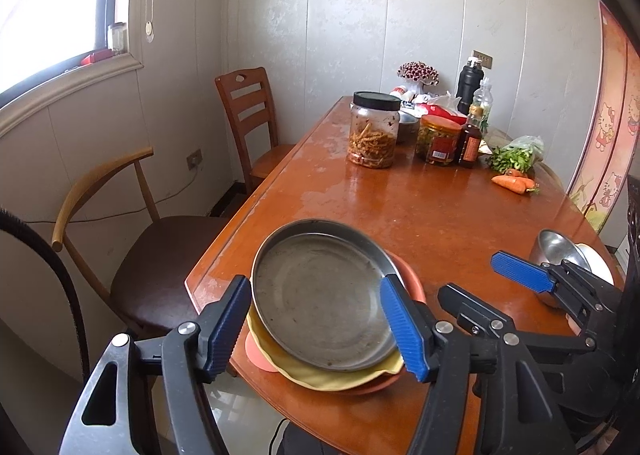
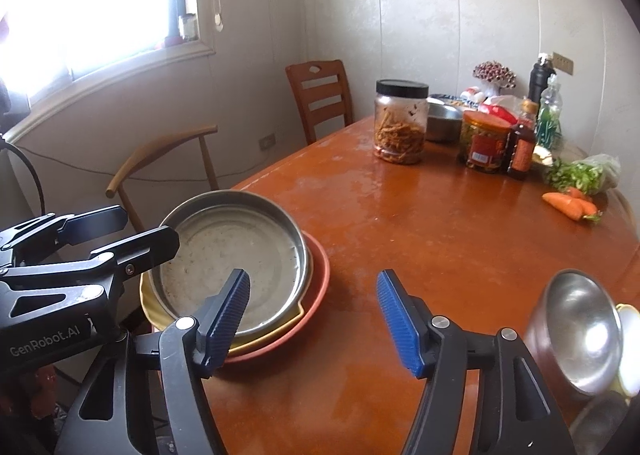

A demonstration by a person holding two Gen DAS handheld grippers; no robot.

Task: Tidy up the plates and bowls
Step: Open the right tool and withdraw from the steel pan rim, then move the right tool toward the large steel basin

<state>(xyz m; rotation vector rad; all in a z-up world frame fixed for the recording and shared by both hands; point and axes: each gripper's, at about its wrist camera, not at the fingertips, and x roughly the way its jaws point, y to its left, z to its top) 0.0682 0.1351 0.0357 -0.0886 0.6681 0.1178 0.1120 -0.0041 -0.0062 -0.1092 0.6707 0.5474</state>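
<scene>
Plates stacked at near left corner of table, bowls at near right corner, both grippers empty.

Largest first: steel plate atop yellow plate atop red plate, all nested at near left corner, slightly overhanging near edge. Likely stiff and light, smooth metal probably slippery under rubber pads; best taken at raised rim, one finger inside, one outside. Steel bowl tilted at near right corner, leaning on white bowl behind; thin rim the likeliest hold, rounded wall prone to slip. Left gripper spread wide, straddling steel plate without touching. Right gripper likewise wide apart over bare table between stack and bowls.
</scene>
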